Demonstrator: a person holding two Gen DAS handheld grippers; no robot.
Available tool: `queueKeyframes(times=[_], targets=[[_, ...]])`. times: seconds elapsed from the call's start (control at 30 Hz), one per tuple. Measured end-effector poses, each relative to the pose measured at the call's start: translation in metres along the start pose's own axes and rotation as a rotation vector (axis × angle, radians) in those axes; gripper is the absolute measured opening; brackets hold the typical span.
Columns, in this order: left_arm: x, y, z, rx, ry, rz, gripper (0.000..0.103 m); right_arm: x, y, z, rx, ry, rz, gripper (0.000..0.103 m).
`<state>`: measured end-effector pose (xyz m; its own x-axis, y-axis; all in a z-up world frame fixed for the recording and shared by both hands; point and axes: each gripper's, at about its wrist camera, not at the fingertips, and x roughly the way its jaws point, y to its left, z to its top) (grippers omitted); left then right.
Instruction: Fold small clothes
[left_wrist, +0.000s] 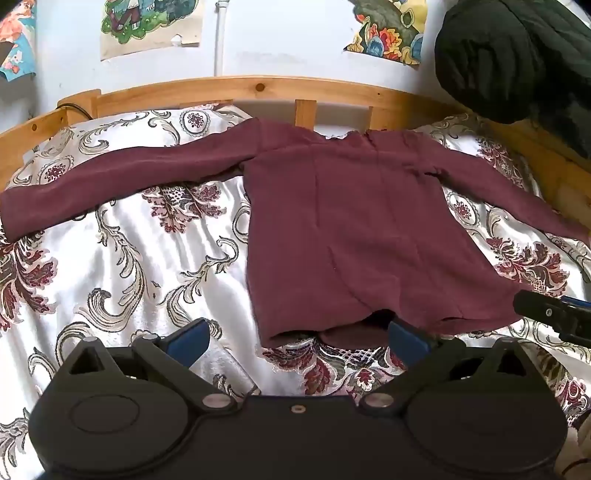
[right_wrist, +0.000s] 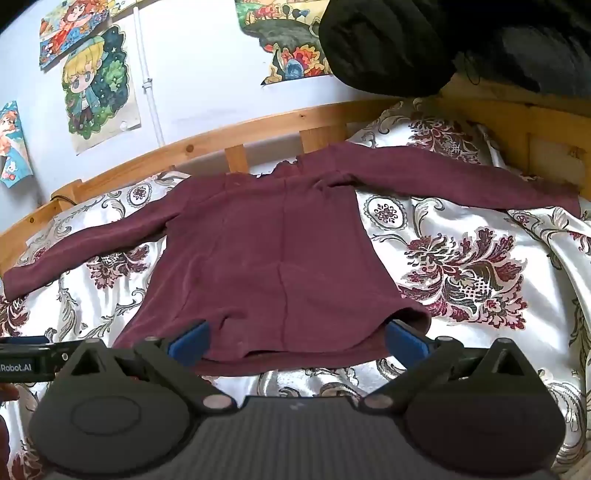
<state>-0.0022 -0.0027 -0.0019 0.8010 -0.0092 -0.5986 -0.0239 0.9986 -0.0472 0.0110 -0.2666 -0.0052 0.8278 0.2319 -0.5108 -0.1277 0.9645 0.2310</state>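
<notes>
A small maroon long-sleeved top (left_wrist: 354, 229) lies flat on the bed, both sleeves spread out, hem towards me. It also shows in the right wrist view (right_wrist: 266, 258). My left gripper (left_wrist: 299, 339) is open, its blue fingertips (left_wrist: 188, 343) straddling the hem's left corner, just above the bedspread. My right gripper (right_wrist: 295, 343) is open too, its blue fingertips (right_wrist: 406, 339) at the hem's right part, the cloth lying between the jaws. The right gripper shows at the right edge of the left wrist view (left_wrist: 554, 317).
A patterned satin bedspread (left_wrist: 129, 258) covers the bed. A wooden bed rail (left_wrist: 258, 88) runs along the far side and right. A black padded garment (left_wrist: 517, 55) hangs at the upper right. Posters (right_wrist: 96, 85) are on the wall behind.
</notes>
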Motion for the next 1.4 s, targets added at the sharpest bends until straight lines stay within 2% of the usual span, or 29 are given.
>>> queueKeyframes(times=[1.4], targets=[[0.0037,0.0009,-0.0013,-0.008,0.008,-0.003,0.102,0.0069,-0.0033,-0.0015,0.04,0.049,0.004,0.103]])
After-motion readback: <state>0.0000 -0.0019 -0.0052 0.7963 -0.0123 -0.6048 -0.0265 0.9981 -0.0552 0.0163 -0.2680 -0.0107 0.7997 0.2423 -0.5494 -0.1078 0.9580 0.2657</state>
